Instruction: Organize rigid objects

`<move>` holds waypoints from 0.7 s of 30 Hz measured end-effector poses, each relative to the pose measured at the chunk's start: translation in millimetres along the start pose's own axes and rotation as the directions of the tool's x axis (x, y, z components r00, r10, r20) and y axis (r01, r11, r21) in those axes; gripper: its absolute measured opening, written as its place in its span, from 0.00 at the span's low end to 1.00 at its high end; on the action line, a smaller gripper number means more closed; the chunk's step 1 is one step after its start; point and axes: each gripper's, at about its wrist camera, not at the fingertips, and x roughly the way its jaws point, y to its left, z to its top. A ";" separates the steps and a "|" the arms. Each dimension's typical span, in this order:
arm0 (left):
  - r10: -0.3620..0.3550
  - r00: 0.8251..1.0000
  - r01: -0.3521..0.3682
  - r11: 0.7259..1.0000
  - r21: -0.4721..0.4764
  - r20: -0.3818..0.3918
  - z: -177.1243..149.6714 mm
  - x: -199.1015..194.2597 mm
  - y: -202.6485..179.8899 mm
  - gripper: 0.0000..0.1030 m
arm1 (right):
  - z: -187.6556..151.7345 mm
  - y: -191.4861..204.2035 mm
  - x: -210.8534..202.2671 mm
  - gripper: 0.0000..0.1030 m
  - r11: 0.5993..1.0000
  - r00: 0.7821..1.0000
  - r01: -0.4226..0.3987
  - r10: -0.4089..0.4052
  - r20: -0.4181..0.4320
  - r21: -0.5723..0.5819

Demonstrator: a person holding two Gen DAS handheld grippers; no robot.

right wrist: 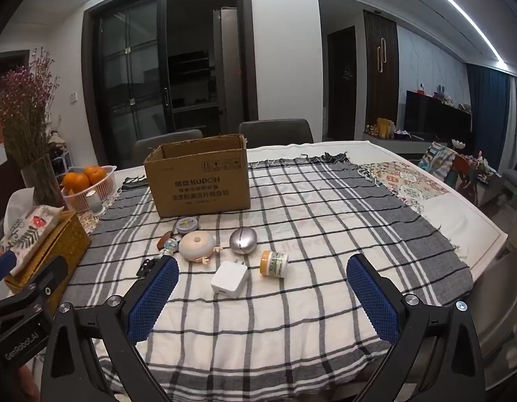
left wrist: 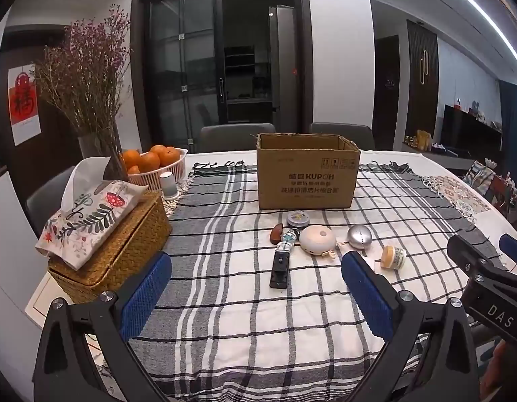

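Both claws spread, empty: left gripper (left wrist: 255, 284), right gripper (right wrist: 262, 288). White charger (right wrist: 229, 280) at 12 o'clock of right gripper, near cardboard box (right wrist: 201, 181). Likely light, stiff, smooth; pinch flat sides.

I count one cardboard box (right wrist: 198, 181) and eight small objects (right wrist: 240, 240) on the cloth before me. Two chairs (right wrist: 275, 132) stand behind, and one basket of oranges (left wrist: 158, 164)

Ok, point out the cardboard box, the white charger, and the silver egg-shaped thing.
cardboard box (right wrist: 199, 186), right wrist view, printed front wall.
white charger (right wrist: 229, 280), right wrist view, flat top face.
silver egg-shaped thing (right wrist: 243, 240), right wrist view, rounded top.
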 end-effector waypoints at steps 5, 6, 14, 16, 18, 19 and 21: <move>-0.001 1.000 0.001 1.000 0.002 0.006 0.0 -1.5 -1.9 1.00 | 2.1 3.0 -1.0 0.99 1.000 1.000 0.000 0.000 0.000 0.000; -0.001 1.000 0.001 1.000 0.002 0.007 -0.2 -1.7 -1.6 1.00 | 2.4 3.3 -1.2 0.99 1.000 1.000 0.000 0.000 0.000 0.001; -0.008 1.000 0.008 1.000 0.003 0.008 1.7 -1.8 -1.1 1.00 | 1.8 3.8 -1.4 0.99 1.000 1.000 -0.003 0.003 -0.002 0.002; -0.007 1.000 0.007 1.000 0.004 0.009 1.6 -2.0 -1.0 1.00 | 2.0 3.9 -1.2 0.99 1.000 1.000 -0.003 0.003 -0.001 0.003; -0.009 1.000 0.008 1.000 0.004 0.009 1.7 -2.1 -1.4 1.00 | 1.2 3.4 -2.4 0.99 1.000 1.000 -0.005 0.005 -0.001 0.004; -0.009 1.000 0.009 1.000 0.003 0.009 1.6 -2.1 -1.6 1.00 | 1.3 3.7 -2.6 0.99 1.000 1.000 -0.005 0.005 0.000 0.004; -0.009 1.000 0.009 1.000 0.004 0.008 1.7 -2.0 -1.8 1.00 | 1.4 3.8 -2.7 0.99 1.000 1.000 -0.006 0.006 -0.001 0.005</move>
